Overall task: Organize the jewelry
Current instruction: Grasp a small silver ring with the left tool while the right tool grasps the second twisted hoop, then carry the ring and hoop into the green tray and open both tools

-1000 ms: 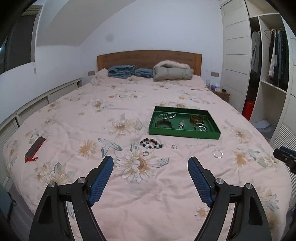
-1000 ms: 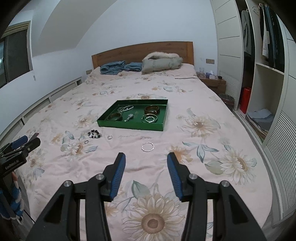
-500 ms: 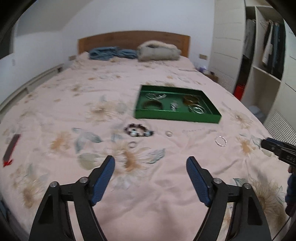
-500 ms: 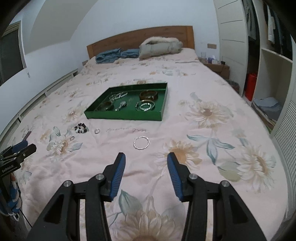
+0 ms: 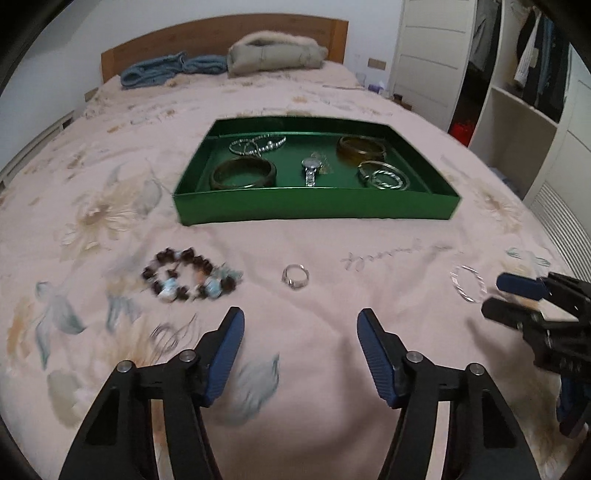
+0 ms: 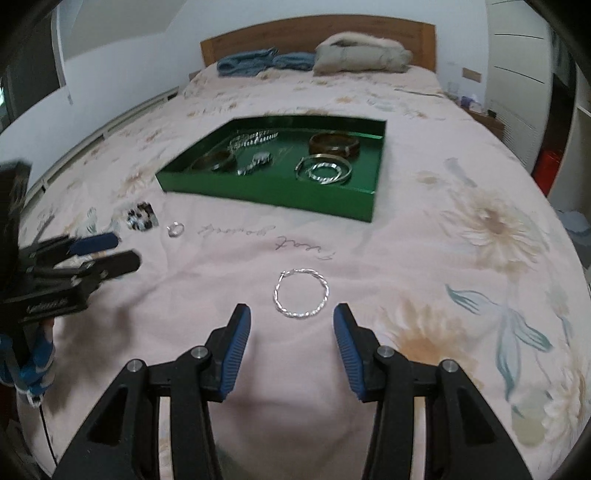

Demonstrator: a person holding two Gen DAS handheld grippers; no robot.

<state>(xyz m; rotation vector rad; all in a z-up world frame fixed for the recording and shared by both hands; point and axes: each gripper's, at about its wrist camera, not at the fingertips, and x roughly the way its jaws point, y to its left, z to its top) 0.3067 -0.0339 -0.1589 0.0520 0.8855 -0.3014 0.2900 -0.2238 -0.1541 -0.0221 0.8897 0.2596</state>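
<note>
Silver hoop (image 6: 301, 294) nearer than before

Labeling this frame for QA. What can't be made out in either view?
- Thin wire piece, left wrist view: motion blur hides its shape; out of the right wrist view.
- Beaded bracelet, right wrist view: small, blurred.
- Left gripper, right wrist view: blurred, body cut by the edge.
- Watch face: too small.

Bedroom. Double bed (image 6: 424, 236) with pink floral quilt; wooden headboard (image 5: 221, 37) against white wall (image 6: 147, 22). At the head: folded blue garment (image 5: 166, 70) beside beige fur-trimmed coat (image 5: 273, 53). Right side: white open wardrobe (image 5: 517, 99) with hanging clothes (image 5: 535, 70), red item (image 5: 461, 131) at its base. Low white panelling (image 6: 122, 118) along left wall.
</note>
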